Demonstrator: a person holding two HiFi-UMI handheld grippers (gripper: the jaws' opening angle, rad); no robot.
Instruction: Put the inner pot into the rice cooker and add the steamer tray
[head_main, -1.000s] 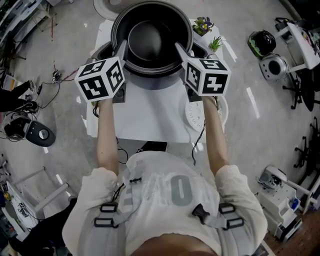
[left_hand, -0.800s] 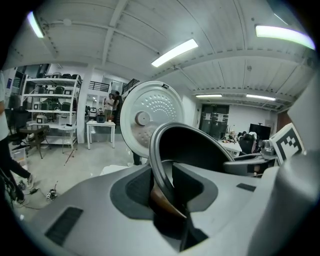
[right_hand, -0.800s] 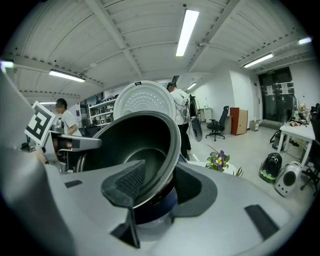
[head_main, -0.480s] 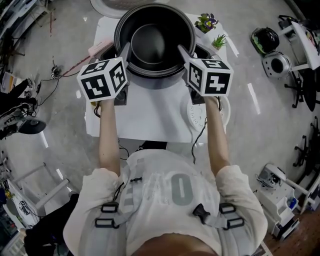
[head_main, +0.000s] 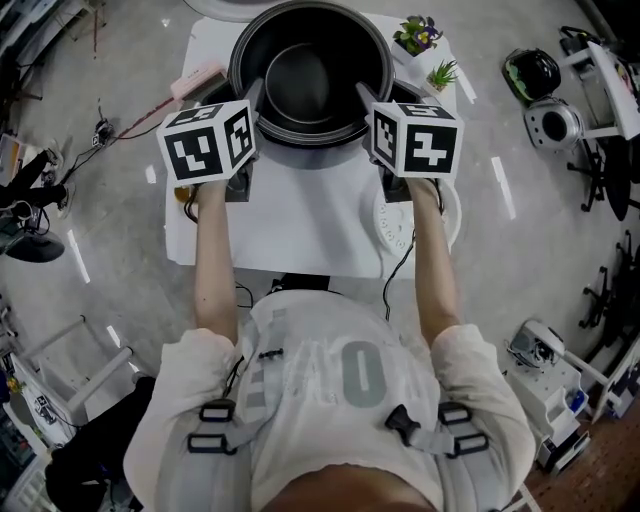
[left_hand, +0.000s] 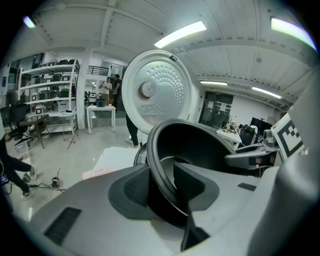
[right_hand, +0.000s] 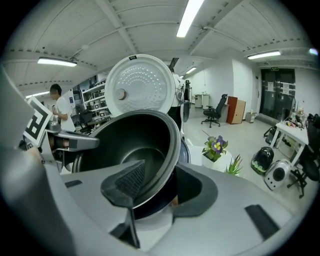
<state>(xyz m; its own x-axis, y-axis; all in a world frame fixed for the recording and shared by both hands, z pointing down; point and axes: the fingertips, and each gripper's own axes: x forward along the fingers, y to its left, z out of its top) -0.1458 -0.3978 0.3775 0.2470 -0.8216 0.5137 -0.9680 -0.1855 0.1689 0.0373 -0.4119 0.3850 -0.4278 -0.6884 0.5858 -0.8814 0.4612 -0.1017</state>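
The only print we see is the black squares on the cubes and a pink slip (head_main: 197, 78) on the table (head_main: 300, 225), too small to read. Both gripper views show the cooker's raised white lid (left_hand: 155, 92); the head view catches only its edge. The inner pot (head_main: 310, 75) hangs over the rice cooker (head_main: 402, 97), with the left gripper (head_main: 254, 92) and the right gripper (head_main: 362, 94) clamping opposite sides of its rim. The left jaws have just been opening slightly, rim between them.
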